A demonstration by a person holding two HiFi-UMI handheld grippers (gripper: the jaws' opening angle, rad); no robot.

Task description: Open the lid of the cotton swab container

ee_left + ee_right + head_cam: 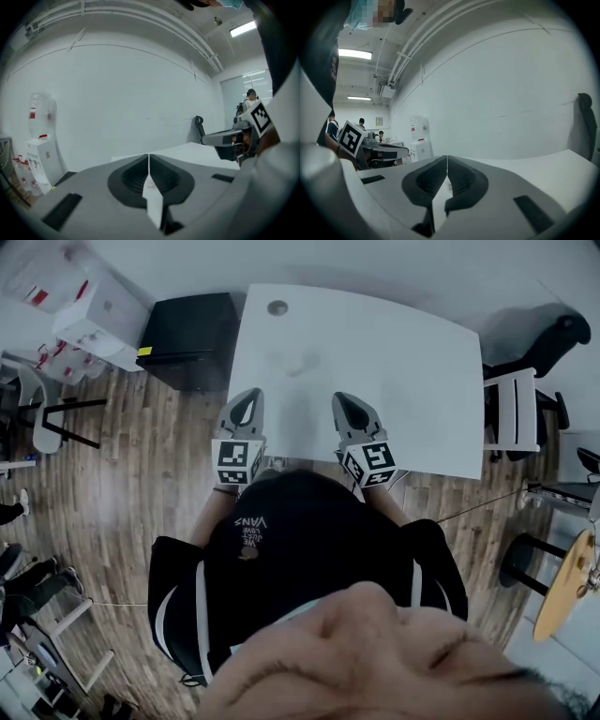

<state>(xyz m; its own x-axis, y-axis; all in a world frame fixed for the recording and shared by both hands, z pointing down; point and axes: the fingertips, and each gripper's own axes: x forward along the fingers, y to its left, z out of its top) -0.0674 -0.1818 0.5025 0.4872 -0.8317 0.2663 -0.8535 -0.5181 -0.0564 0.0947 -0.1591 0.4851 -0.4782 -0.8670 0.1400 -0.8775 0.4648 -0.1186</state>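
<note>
The left gripper (246, 405) and the right gripper (348, 410) are held side by side ahead of the person's chest, apart from each other, both pointing forward and close to level. Each has its jaws pressed together with nothing between them. Their marker cubes (237, 462) face up toward the head.

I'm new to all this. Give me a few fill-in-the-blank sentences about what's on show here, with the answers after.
The left gripper and right gripper each have jaws that are ____.
Between each pair of jaws there is ____.
Both grippers are held over the near edge of a table coloured ____.
The cabinet by the table's far left corner is ____.
Missing words: shut; nothing; white; black.
</note>
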